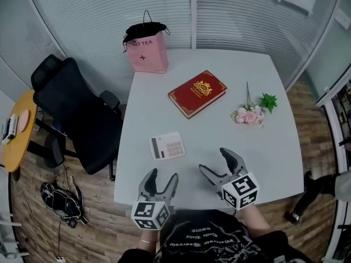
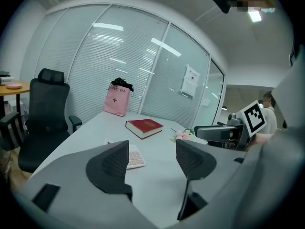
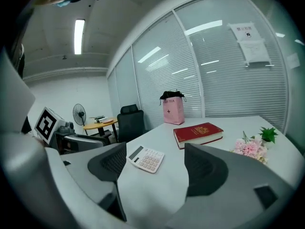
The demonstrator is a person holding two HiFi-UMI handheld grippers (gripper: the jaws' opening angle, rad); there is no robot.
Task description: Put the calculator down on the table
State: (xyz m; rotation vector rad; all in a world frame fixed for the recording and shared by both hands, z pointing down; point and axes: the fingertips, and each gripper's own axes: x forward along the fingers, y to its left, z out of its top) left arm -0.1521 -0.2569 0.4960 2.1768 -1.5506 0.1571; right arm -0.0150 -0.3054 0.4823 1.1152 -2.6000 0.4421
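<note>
"Where was the calculator (image 1: 166,146)?"

"It lay flat on the counter (image 1: 274,147), keys up, near the left front edge. The red book (image 1: 197,93) sat farther back, the flowers (image 1: 251,114) to the right, and the pink bag (image 1: 147,51) at the far left corner."

"And the tongs?"

"The left tongs (image 1: 163,177) hung at the near edge with the jaws spread wide and nothing between them. The calculator was just ahead of them, not touching. The right tongs (image 1: 213,160) gaped as wide as they went and were just as empty. Their own view showed the calculator through the gap, well beyond the tips."

"Anything beside the counter?"

"A black chair (image 1: 77,114) stood on the left."
</note>
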